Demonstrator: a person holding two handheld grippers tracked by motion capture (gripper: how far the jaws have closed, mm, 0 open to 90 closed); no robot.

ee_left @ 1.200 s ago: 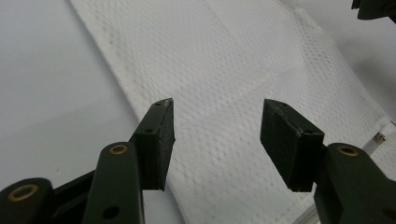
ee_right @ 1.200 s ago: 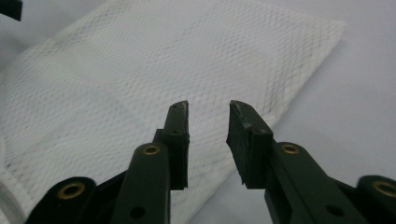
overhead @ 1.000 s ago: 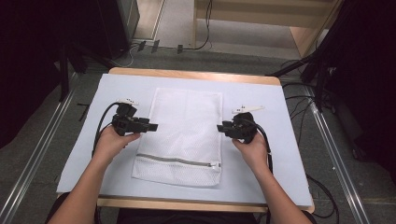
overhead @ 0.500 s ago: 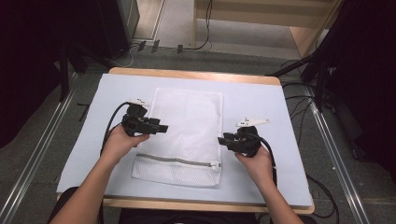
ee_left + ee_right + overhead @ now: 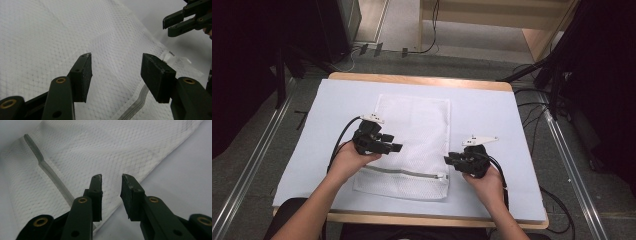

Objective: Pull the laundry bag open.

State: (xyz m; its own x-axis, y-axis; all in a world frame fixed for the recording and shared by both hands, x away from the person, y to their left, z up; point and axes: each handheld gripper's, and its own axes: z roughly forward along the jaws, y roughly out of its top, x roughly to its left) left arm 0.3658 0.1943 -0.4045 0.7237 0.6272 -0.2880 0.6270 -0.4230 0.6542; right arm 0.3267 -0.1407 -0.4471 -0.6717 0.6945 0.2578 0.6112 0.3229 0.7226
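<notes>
A white mesh bag (image 5: 412, 130) lies flat on the mat, with its zipper (image 5: 407, 173) running along the near end. My left gripper (image 5: 395, 148) hovers open over the bag's left half; in the left gripper view its jaws (image 5: 115, 67) stand wide above the mesh (image 5: 50, 37), and the zipper pull (image 5: 170, 56) lies beyond them. My right gripper (image 5: 447, 161) sits at the bag's right edge, by the zipper's end. Its jaws (image 5: 111, 182) have just been closing to a narrow gap with nothing between them, above the bag's edge (image 5: 112, 147).
A pale mat (image 5: 492, 115) covers the wooden table (image 5: 422, 80). Cables (image 5: 532, 110) trail off the right side. Metal rails (image 5: 252, 165) run along the floor on both sides, and dark equipment stands at the back left.
My left gripper has moved right, further over the bag. My right gripper has come back toward the near edge, down by the zipper's end, and its jaws have narrowed.
</notes>
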